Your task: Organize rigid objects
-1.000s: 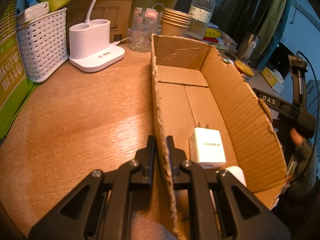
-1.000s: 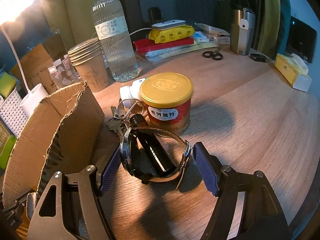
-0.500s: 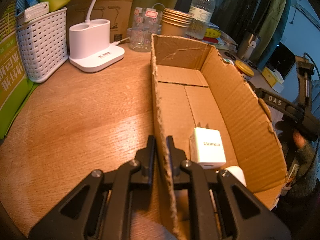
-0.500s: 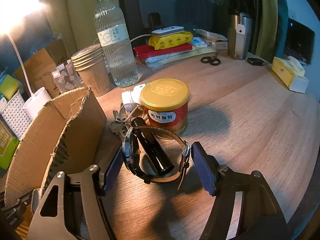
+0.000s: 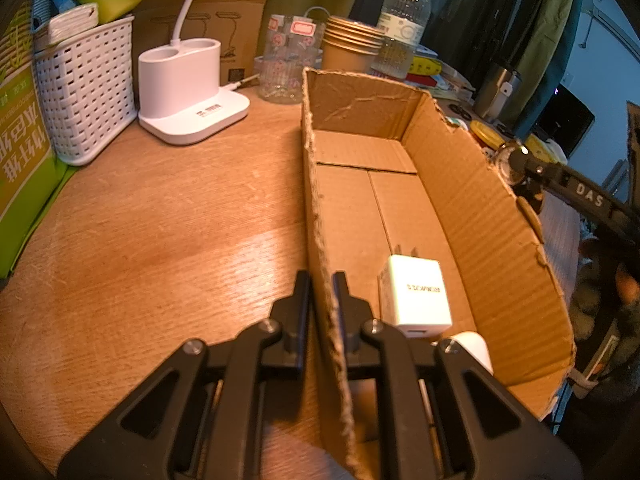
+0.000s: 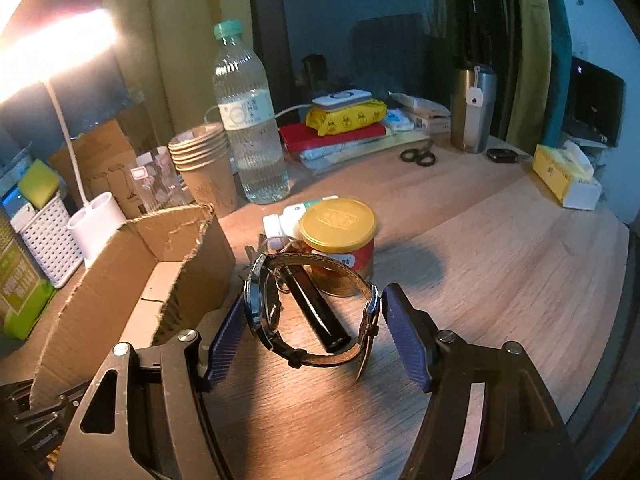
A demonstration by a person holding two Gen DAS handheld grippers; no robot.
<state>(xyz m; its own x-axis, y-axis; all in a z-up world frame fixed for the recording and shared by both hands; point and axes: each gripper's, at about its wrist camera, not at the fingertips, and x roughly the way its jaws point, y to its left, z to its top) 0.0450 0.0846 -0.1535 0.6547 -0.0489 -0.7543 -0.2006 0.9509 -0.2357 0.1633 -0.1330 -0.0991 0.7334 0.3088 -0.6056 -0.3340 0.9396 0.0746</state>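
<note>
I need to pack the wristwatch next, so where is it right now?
In the right wrist view, the wristwatch is held between the right gripper fingers, lifted just right of the cardboard box, above the black flashlight.

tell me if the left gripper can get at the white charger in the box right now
Probably not as it stands. The left gripper is shut on the near wall of the box. The charger lies just inside, with nothing over it, so it would have to let go first.
</note>
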